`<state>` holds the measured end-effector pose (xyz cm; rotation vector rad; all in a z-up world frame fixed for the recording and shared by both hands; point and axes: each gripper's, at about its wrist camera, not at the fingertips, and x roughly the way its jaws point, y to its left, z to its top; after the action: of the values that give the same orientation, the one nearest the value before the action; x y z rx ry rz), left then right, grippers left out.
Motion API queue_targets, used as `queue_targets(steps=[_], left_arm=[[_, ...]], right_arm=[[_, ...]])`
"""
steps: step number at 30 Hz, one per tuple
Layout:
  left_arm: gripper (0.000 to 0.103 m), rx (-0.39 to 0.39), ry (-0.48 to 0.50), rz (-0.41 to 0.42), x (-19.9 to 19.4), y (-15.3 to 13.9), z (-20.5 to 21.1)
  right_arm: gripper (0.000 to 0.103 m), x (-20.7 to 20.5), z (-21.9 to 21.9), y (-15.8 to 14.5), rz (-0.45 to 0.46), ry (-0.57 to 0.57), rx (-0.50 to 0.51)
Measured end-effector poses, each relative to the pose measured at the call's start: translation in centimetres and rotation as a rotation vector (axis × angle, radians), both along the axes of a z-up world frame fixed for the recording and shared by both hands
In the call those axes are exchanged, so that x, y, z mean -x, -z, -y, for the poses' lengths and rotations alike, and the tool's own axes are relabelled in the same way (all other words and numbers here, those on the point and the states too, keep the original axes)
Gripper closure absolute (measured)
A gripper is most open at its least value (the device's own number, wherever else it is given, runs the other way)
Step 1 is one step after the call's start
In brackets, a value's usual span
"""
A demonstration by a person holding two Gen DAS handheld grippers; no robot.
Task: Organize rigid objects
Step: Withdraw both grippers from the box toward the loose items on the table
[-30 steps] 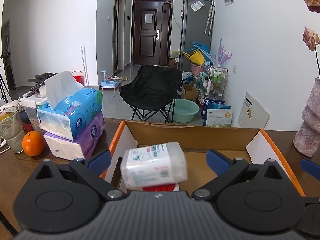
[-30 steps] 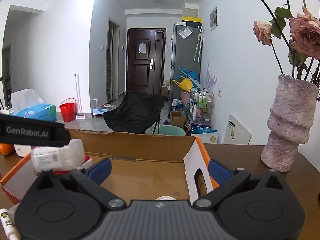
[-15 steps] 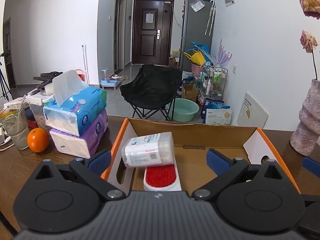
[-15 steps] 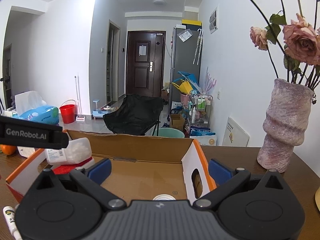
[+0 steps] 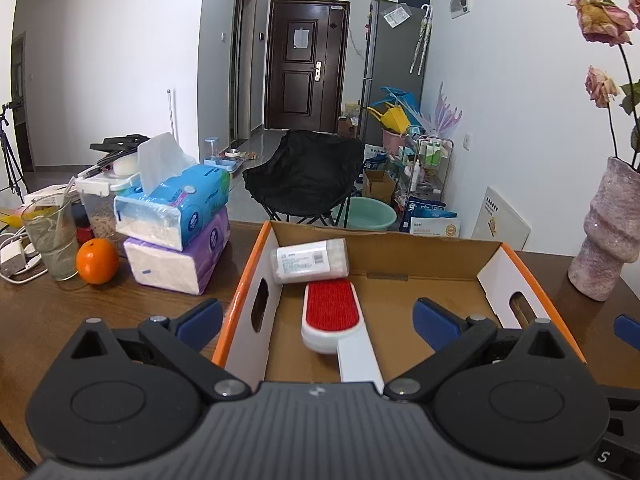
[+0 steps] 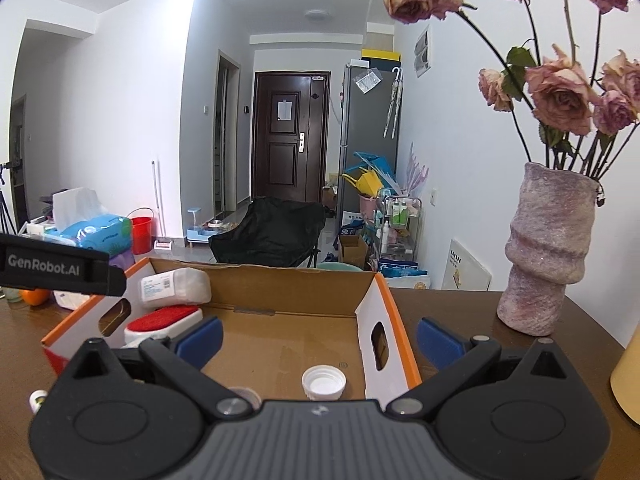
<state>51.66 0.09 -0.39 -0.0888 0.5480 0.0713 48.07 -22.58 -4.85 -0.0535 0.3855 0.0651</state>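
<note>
Wooden table: cardboard box (image 5: 492,264), plastic container (image 5: 310,260) lying crosswise at 12 o'clock from left gripper (image 5: 318,320), wide open, empty; right gripper (image 6: 320,338) likewise, farther.

Brown wooden table (image 5: 48,320). On it: cardboard box (image 5: 496,268) at centre; stacked tissue packs (image 5: 176,248), orange (image 5: 97,261), glass (image 5: 52,236) and white charger (image 5: 14,258) toward ten o'clock; pink vase (image 5: 608,232) at two o'clock.
</note>
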Motion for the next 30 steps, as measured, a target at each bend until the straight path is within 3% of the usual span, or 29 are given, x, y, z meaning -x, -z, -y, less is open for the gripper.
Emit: queue_targets(steps=[30], left_arm=[[0.0, -0.011, -0.012, -0.031, 13.0, 0.5, -0.1]], right_arm=[[0.0, 12.6, 0.8, 0.4, -0.008, -0.011, 0.008]])
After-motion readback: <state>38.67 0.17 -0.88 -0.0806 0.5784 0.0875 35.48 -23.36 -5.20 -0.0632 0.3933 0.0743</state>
